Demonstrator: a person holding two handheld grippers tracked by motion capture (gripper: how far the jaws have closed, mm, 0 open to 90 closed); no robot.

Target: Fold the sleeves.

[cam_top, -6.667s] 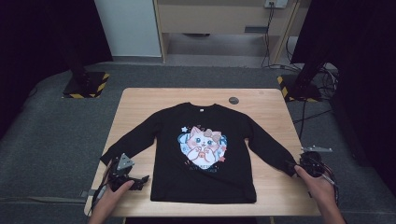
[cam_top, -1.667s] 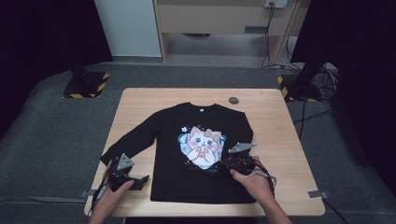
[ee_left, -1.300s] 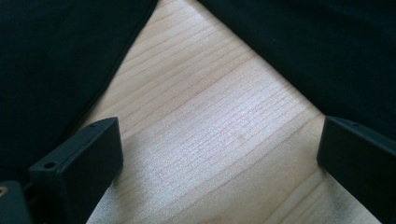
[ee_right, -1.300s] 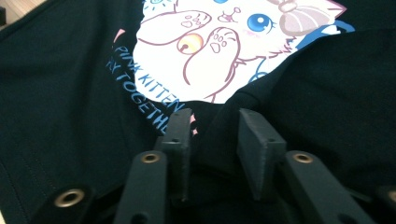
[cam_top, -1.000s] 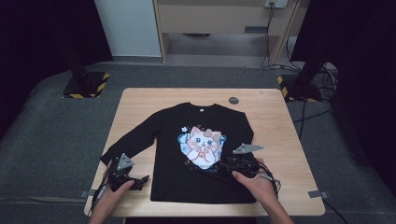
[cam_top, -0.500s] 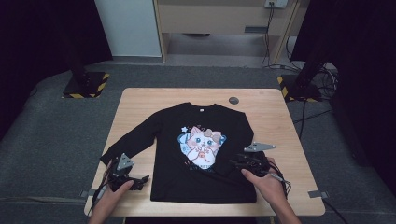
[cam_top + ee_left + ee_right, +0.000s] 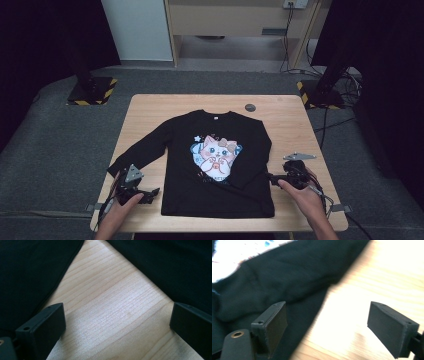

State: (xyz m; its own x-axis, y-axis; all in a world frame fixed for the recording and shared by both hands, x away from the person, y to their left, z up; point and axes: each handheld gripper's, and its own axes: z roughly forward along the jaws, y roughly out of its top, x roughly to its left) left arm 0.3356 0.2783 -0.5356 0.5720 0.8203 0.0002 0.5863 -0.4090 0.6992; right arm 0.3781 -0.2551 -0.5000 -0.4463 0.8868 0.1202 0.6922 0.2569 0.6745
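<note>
The right gripper (image 7: 274, 178) has its fingers (image 7: 270, 323) wide, having just been opening, and nothing sits between them: bare wood shows in the gap, with the hem of the black long-sleeved sweatshirt with a pink-and-white cat print (image 7: 220, 165) just beside one finger in the right gripper view. This gripper hovers near the worktop's right edge, close to the front, its fingers pointing at the sweatshirt's right side, where the sleeve lies folded across the body.

The left gripper (image 7: 152, 192) also has its fingers (image 7: 42, 328) spread wide, with only pale wood between them; dark cloth lies on both sides of that wedge of wood in the left gripper view. It rests near the front left corner, between the outstretched left sleeve and the sweatshirt's lower hem.

The sweatshirt lies flat, print upward, in the middle of the light wooden worktop (image 7: 150, 112), collar toward the far edge. A small dark round disc (image 7: 250, 107) sits near the far edge, beyond the right shoulder.
</note>
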